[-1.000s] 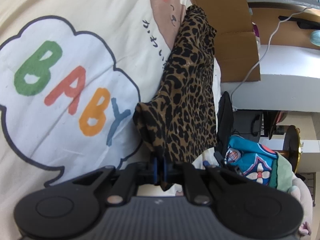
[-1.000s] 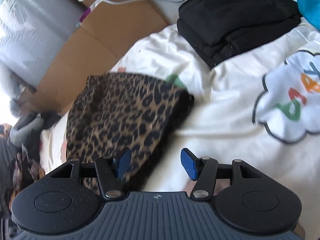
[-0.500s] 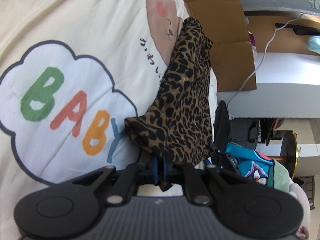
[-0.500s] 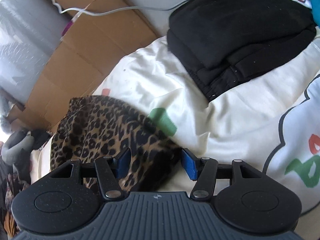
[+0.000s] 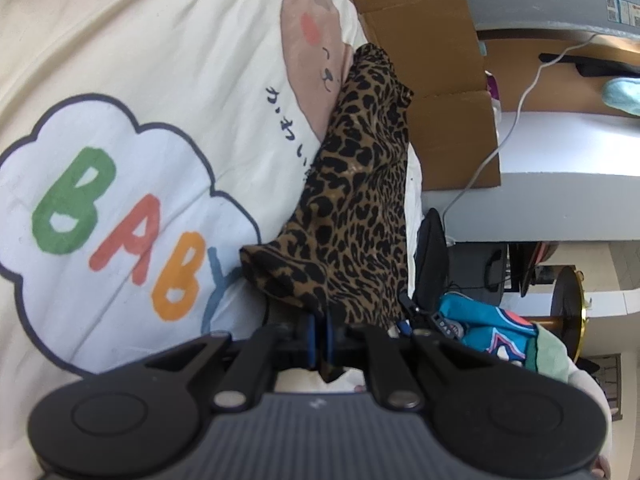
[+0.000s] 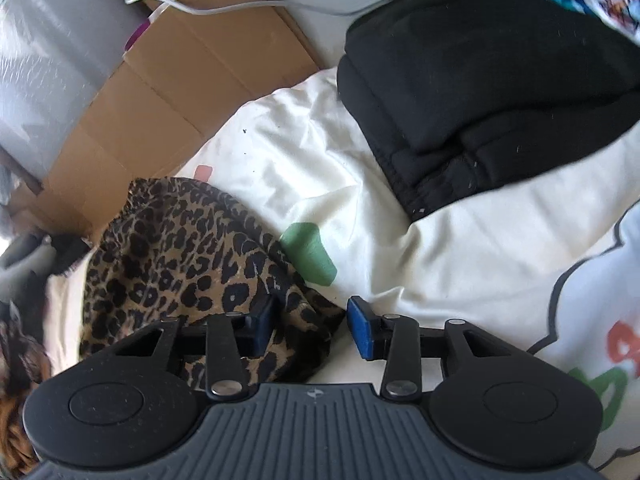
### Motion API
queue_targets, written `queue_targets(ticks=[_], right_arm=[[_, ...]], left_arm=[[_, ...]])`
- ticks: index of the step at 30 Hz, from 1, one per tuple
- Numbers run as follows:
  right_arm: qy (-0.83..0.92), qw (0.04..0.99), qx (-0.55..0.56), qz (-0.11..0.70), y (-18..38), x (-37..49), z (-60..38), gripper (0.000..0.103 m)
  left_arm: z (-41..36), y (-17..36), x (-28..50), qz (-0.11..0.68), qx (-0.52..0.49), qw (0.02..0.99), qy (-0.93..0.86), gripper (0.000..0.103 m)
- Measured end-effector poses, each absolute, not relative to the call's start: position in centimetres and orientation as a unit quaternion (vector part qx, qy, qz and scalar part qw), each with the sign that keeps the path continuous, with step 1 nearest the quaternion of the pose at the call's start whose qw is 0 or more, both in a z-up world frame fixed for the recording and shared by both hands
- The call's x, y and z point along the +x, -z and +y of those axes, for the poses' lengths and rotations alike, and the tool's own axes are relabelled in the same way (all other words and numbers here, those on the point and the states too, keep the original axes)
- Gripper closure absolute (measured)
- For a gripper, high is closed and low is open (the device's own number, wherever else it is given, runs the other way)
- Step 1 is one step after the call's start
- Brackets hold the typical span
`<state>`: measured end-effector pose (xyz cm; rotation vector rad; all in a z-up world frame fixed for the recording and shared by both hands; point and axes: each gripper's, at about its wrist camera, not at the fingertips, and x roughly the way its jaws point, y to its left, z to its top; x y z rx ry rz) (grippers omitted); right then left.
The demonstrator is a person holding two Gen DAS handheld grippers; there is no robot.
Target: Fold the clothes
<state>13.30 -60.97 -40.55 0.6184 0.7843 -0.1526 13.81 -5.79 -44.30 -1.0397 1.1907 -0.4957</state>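
Observation:
A leopard-print garment (image 5: 360, 208) lies along the edge of a cream bedspread (image 5: 160, 80) printed with "BABY". My left gripper (image 5: 320, 338) is shut on the near corner of that garment, and the cloth rises slightly from the pads. In the right wrist view the same garment (image 6: 180, 264) is bunched at lower left. My right gripper (image 6: 310, 326) stands open right over its near edge, with the left finger (image 6: 260, 320) on the cloth and the right finger (image 6: 360, 332) over bare bedspread (image 6: 460, 248).
A folded black garment (image 6: 488, 80) sits on the bedspread at upper right. Flattened cardboard (image 6: 168, 92) and a white cable (image 6: 240, 8) lie beyond the bed's edge. A teal patterned cloth (image 5: 492, 328) and a dark bag (image 5: 432, 248) are heaped to the right of the left gripper.
My right gripper moved forward and down until the leopard garment's edge lay between its open fingers. The left gripper kept its grip and shifted the cloth slightly.

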Motion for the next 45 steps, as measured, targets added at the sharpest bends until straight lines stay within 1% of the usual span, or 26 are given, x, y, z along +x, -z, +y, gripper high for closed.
queue_targets(ticks=[4,6,8,10,11,12,13,14,15,17,20,25,30,38,45], right_arm=[[0.056,0.891,0.229,0.387,40.2,13.9,-60.2,0.049],[0.045,0.893,0.224,0.388,40.4,14.3,-60.1,0.042],[0.035,0.892,0.229,0.387,40.6,14.5,-60.0,0.038],[0.026,0.894,0.211,0.394,40.7,15.0,-59.4,0.037],[0.022,0.896,0.192,0.399,40.6,15.2,-59.1,0.043],[0.025,0.897,0.179,0.403,40.4,15.2,-58.9,0.056],[0.030,0.897,0.166,0.408,40.3,15.2,-58.7,0.066],[0.030,0.894,0.177,0.410,40.2,15.1,-59.0,0.081],[0.029,0.890,0.192,0.412,40.1,14.9,-59.4,0.090],[0.025,0.888,0.205,0.411,39.6,14.4,-59.8,0.096],[0.023,0.890,0.206,0.405,38.2,13.7,-59.6,0.097],[0.024,0.867,0.305,0.394,36.3,12.5,-60.0,0.098],[-0.001,0.855,0.332,0.399,34.3,11.3,-58.7,0.098],[0.001,0.828,0.384,0.408,34.0,7.8,-57.1,0.098],[0.002,0.814,0.387,0.433,33.9,4.0,-55.5,0.098]], left_arm=[[-5.7,44.7,13.7,0.532,-0.465,0.673,0.219,0.098],[-5.8,44.8,13.7,0.532,-0.465,0.672,0.220,0.098],[-5.8,44.9,13.6,0.532,-0.466,0.672,0.220,0.098],[-5.8,44.9,13.6,0.532,-0.466,0.671,0.220,0.098],[-5.8,44.9,13.6,0.532,-0.465,0.672,0.221,0.098],[-5.8,44.9,13.6,0.532,-0.465,0.673,0.222,0.098],[-5.9,44.7,13.7,0.531,-0.463,0.674,0.224,0.098],[-5.9,44.5,13.7,0.530,-0.460,0.676,0.226,0.098],[-5.8,44.1,13.9,0.529,-0.458,0.678,0.228,0.098],[-5.6,43.2,14.2,0.526,-0.452,0.682,0.233,0.098],[-5.2,41.9,14.6,0.522,-0.444,0.688,0.239,0.098],[-4.6,39.8,15.3,0.516,-0.429,0.698,0.249,0.098],[-4.0,37.6,16.1,0.509,-0.415,0.708,0.260,0.098],[-2.0,34.0,16.7,0.505,-0.384,0.726,0.265,0.098],[-0.1,33.8,15.1,0.522,-0.380,0.722,0.249,0.098]])
